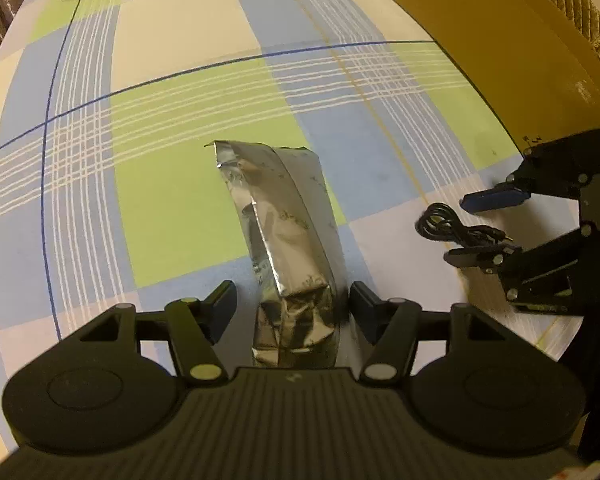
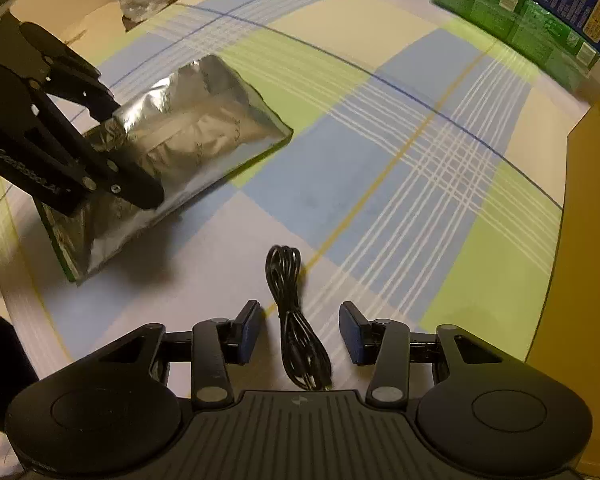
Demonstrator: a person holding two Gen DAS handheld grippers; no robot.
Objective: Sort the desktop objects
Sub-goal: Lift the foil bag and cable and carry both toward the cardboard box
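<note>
Coiled black cable (image 2: 296, 320) between spread right hand-held gripper (image 2: 302, 332), crinkly silver foil pouch (image 1: 288, 248) between spread left hand-held gripper (image 1: 292, 312); slick foil may slip.

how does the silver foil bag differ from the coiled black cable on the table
The crinkled silver foil bag is shiny and broad; the thin coiled black cable is matte and slim. The bag sits between the open fingers of the left tool, its right finger against the foil; the cable lies between the open fingers of the right tool, untouched. Both rest on the checked tablecloth.
</note>
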